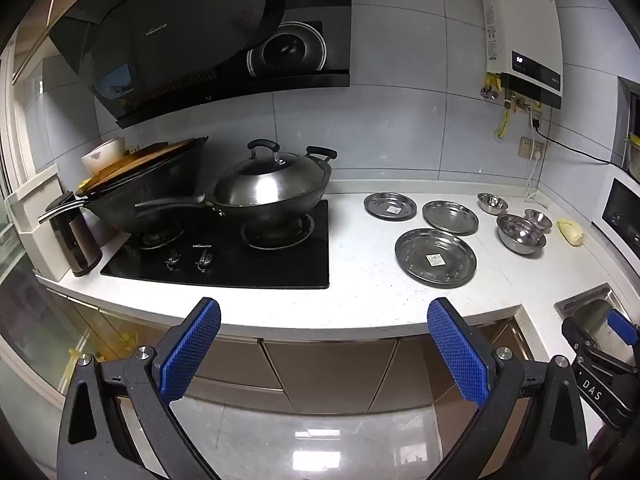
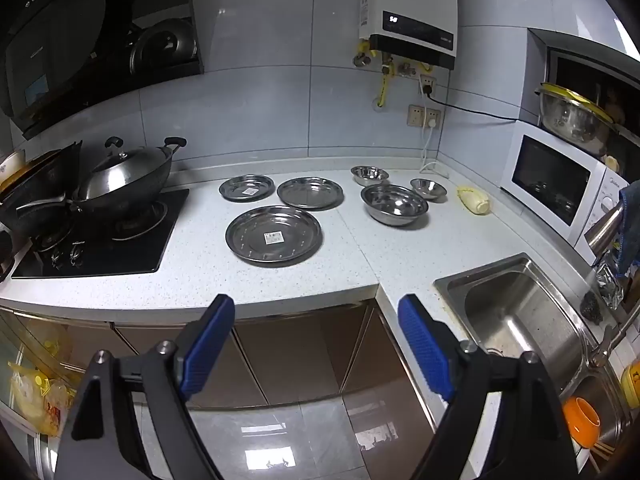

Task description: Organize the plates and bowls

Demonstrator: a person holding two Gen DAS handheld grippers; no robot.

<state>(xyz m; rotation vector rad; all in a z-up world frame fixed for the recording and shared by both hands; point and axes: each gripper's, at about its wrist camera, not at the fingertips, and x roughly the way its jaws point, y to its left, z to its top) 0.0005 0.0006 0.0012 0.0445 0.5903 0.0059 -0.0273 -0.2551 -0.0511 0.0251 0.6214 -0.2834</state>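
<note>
Three steel plates (image 2: 274,236), three steel bowls (image 2: 394,205) apart on counter (image 2: 200,280), all empty. Left gripper (image 1: 324,320), right gripper (image 2: 316,316): fingers spread, holding nothing.

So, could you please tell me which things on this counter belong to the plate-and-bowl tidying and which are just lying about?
For the job:
large plate
two smaller plates
large bowl
two small bowls

Lying about:
lidded wok
microwave
yellow cloth
sink
</note>
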